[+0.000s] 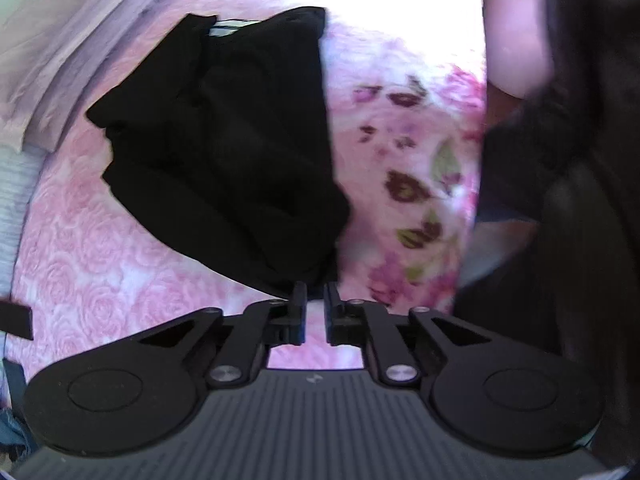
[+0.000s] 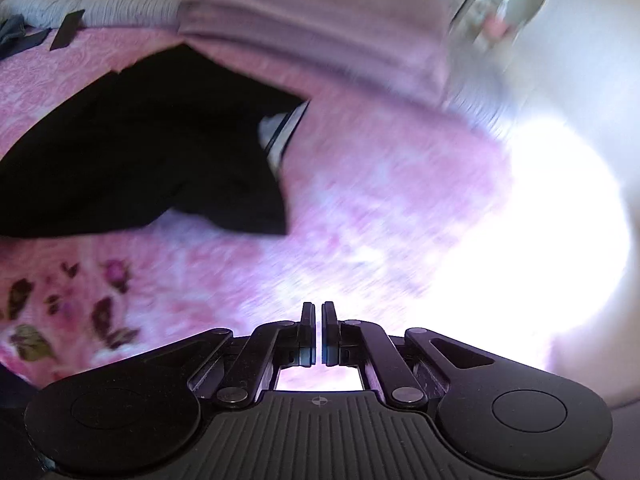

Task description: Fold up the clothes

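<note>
A black garment (image 1: 224,152) lies folded in a rough heap on the pink rose-patterned bedspread (image 1: 100,280). A white label shows at its far edge. My left gripper (image 1: 315,292) hovers just at the garment's near edge, its jaws nearly shut with a narrow gap and nothing between them. In the right wrist view the same black garment (image 2: 140,152) lies to the upper left, well away from my right gripper (image 2: 318,312), which is shut and empty above the bare bedspread (image 2: 360,220).
A lilac folded blanket or pillow (image 1: 60,52) lies along the far side of the bed and also shows in the right wrist view (image 2: 320,20). A dark, blurred shape (image 1: 580,160) fills the right of the left wrist view. A floral printed patch (image 1: 420,184) lies right of the garment.
</note>
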Motion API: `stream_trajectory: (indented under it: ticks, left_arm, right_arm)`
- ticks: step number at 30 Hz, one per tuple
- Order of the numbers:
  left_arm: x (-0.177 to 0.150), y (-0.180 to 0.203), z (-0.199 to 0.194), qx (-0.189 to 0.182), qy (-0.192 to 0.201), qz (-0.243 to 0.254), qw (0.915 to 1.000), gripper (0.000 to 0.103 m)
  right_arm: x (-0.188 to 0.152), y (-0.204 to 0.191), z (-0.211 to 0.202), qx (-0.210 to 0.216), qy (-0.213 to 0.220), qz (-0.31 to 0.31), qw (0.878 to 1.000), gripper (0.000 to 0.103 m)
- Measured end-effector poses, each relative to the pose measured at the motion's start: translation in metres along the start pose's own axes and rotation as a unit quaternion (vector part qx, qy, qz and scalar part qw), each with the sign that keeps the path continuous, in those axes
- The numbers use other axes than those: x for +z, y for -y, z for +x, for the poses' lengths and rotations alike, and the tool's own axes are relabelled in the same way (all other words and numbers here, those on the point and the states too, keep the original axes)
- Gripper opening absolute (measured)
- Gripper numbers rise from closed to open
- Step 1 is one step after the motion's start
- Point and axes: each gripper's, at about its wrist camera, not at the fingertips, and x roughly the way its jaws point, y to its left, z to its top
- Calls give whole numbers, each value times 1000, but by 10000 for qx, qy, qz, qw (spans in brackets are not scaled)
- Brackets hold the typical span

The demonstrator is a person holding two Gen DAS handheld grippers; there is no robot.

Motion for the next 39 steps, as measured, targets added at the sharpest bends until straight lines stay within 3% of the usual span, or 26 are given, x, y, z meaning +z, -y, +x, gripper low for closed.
stream_trajectory:
  ticks: [2, 4, 5, 6, 7, 8, 11, 14, 19, 21, 22, 23, 24, 25, 26, 28, 31, 34, 36, 39]
  left_arm:
    - [5, -19, 15, 188, -31, -416, 9990, 32]
    - [10, -39, 30, 384, -65, -859, 9955, 34]
    - [12, -49, 37, 482, -82, -1079, 9930, 37]
    - [12, -56, 45, 507, -108, -1307, 9901, 42]
    - [11, -61, 53, 495, -140, -1537, 9868, 42]
    - [10, -66, 61, 484, -172, -1767, 9829, 42]
    - [7, -81, 86, 447, -266, -2450, 9681, 45]
    - [3, -96, 110, 408, -358, -3122, 9485, 54]
    - [-2, -121, 151, 339, -508, -4204, 9053, 57]
    - [-3, -124, 160, 272, -592, -4408, 8952, 56]
    - [-4, -125, 164, 234, -636, -4488, 8911, 53]
    - [-5, -126, 168, 197, -680, -4567, 8868, 39]
    - [-5, -127, 172, 159, -723, -4646, 8824, 21]
    - [-6, -128, 175, 122, -767, -4724, 8780, 17]
    - [-5, -129, 174, 102, -759, -4734, 8775, 9]
    - [-6, -128, 155, 245, -600, -4721, 8792, 6]
    - [-19, -123, 105, 671, -205, -4873, 8704, 5]
    - [-47, -106, 56, 875, 22, -5238, 8473, 5]
    - [-71, -84, 41, 812, -101, -5468, 8332, 5]
    - [-110, -48, 37, 510, -482, -5836, 8090, 7]
  right_arm:
    - [14, 6, 20, 270, -46, 185, 9995, 0]
    - [31, 9, 48, 532, -61, 419, 9977, 0]
    - [41, 12, 66, 673, -60, 564, 9961, 7]
    - [52, 14, 85, 813, -71, 706, 9942, 19]
    - [61, 17, 100, 929, -86, 851, 9920, 58]
    - [68, 20, 117, 1083, -114, 1015, 9889, 80]
    - [83, 32, 169, 1614, -271, 1557, 9742, 80]
    - [86, 46, 214, 1903, -590, 2443, 9490, 80]
    - [73, 70, 252, 2175, -809, 3960, 8884, 80]
    - [68, 73, 255, 1997, -677, 4604, 8623, 79]
    - [68, 76, 255, 2019, -660, 4640, 8600, 71]
    - [68, 79, 254, 2038, -658, 4624, 8604, 35]
    - [68, 82, 253, 2056, -656, 4609, 8608, 29]
    - [68, 85, 252, 2074, -653, 4593, 8613, 25]
    - [72, 86, 245, 2019, -606, 4406, 8726, 21]
    - [85, 84, 223, 1833, -469, 3856, 9030, 16]
    - [90, 99, 176, 1391, -245, 3447, 9280, 13]
    - [73, 120, 128, 799, -228, 3286, 9408, 13]
    - [45, 130, 104, 420, -523, 3201, 9450, 13]
    - [-7, 136, 79, -20, -1146, 3268, 9381, 13]
